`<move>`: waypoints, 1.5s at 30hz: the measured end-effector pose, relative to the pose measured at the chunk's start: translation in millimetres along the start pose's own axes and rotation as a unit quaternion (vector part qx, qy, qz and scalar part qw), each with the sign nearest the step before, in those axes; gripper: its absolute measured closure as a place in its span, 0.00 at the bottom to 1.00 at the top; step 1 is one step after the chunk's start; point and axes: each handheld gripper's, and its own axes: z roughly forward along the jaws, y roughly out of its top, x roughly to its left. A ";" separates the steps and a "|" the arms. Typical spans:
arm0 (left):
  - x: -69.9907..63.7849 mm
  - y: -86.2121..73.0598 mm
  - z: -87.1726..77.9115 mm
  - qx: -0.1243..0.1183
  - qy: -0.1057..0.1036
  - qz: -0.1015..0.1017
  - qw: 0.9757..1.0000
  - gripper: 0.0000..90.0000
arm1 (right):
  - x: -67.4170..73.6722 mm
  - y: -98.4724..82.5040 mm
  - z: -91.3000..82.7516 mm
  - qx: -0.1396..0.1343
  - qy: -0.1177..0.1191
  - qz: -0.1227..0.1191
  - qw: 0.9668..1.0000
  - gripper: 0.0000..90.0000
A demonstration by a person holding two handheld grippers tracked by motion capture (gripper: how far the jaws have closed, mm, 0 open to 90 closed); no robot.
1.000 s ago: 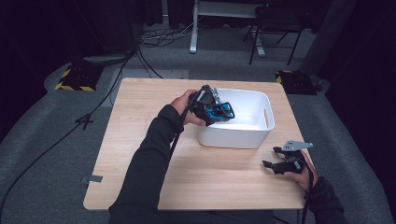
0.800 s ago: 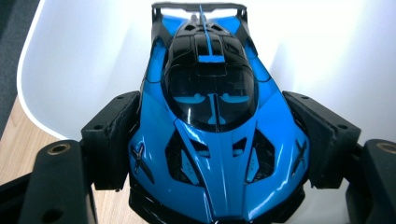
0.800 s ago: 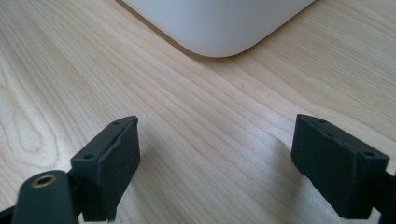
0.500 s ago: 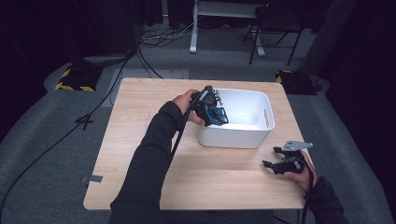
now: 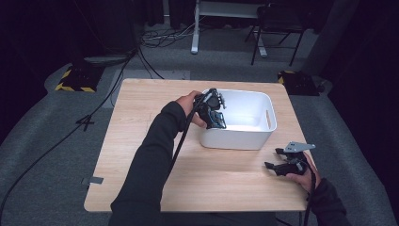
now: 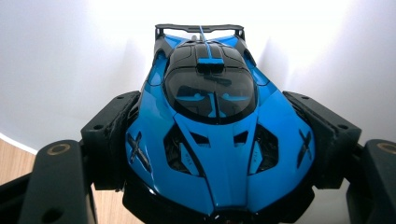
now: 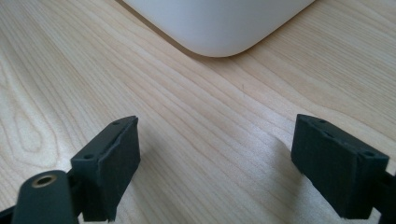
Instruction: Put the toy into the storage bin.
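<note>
Two grippers are in use. Left gripper (image 5: 217, 112) is clamped on a blue toy car (image 6: 215, 140), pads pressing both its flanks, and holds it over the near left corner of the white bin (image 5: 263, 136). Right gripper (image 5: 277, 160) rests near the wooden table's (image 5: 141, 136) near right edge, jaws wide apart with nothing between them.

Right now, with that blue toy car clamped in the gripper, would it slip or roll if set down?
The blue toy car looks glossy and tapered, so it may slip between the left gripper pads. It seems rigid; its thin rear wing looks fragile. On wheels, it would probably roll.
</note>
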 end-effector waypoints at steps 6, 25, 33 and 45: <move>-1.3 1.2 -0.3 0.009 0.005 -0.004 1.000 0.27 | 0.0 0.0 0.0 0.000 0.000 0.000 1.000 0.17; -4.3 0.7 -2.5 0.027 -0.007 0.005 1.000 0.27 | 0.0 0.0 0.0 0.000 0.000 0.000 1.000 0.17; -1.2 -2.4 -8.8 0.029 -0.008 0.003 1.000 0.27 | 0.0 0.0 0.0 0.000 0.000 0.000 1.000 0.17; -9.7 -2.6 -9.0 0.058 -0.037 -0.032 0.997 0.27 | 0.0 0.0 0.0 0.000 0.000 0.000 1.000 0.17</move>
